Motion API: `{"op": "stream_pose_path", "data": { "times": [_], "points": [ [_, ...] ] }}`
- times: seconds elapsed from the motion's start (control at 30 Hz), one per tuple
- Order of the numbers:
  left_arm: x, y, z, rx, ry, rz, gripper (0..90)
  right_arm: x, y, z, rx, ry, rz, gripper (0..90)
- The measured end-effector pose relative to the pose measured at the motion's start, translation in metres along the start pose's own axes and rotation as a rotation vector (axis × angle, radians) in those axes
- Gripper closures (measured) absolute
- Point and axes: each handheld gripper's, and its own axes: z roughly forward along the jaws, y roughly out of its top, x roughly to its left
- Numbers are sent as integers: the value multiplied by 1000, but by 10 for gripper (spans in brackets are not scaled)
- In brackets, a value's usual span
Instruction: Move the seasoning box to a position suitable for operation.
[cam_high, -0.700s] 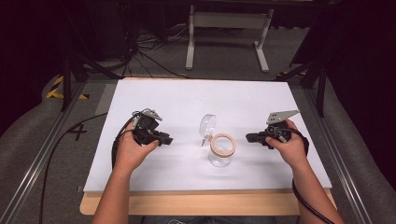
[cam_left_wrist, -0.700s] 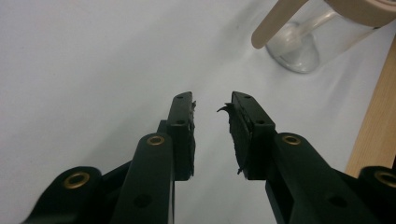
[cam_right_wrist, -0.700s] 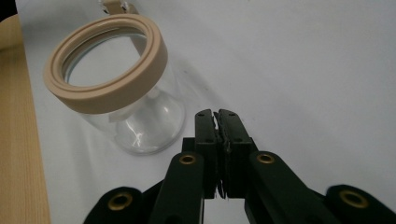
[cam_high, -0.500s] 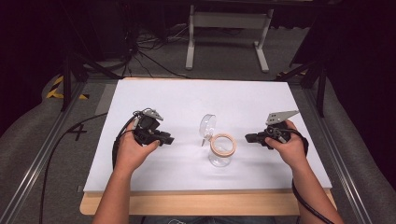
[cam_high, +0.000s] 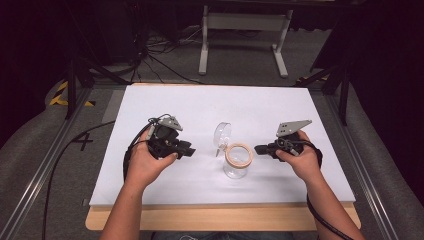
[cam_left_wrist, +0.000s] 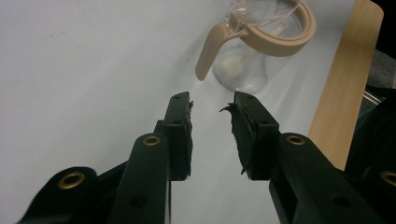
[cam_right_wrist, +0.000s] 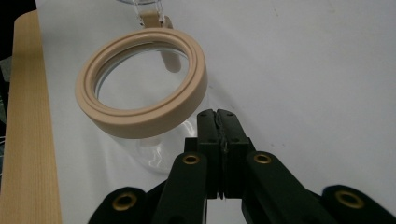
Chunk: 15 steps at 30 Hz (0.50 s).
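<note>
Tongs flank a clear glass jar (cam_high: 236, 161) on the white surface (cam_high: 200, 105), left tongs (cam_high: 187, 150) and right tongs (cam_high: 260, 149) both pointing inward; grey floor, cables and a metal stand lie beyond. Nothing has visibly moved since the earlier pictures. Left gripper view: jaws apart, empty, near the jar's beige rim (cam_left_wrist: 285, 39) and hinged clear lid. Right gripper view: jaws pressed together, just beside the smooth round rim.

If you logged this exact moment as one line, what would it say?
left gripper: open, empty, beside jar | right gripper: shut, empty, near jar rim | glass jar: upright on white table, lid flipped open
</note>
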Motion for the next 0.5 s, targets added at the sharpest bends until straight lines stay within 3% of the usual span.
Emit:
{"op": "stream_pose_path", "data": {
  "times": [0.13,0.5],
  "points": [
    [-3,2,0,7,-8,11,678,-1,-3,9,12,4,5,894],
    [2,-1,3,11,-2,-10,687,0,-5,25,34,12,11,896]
  ]
}}
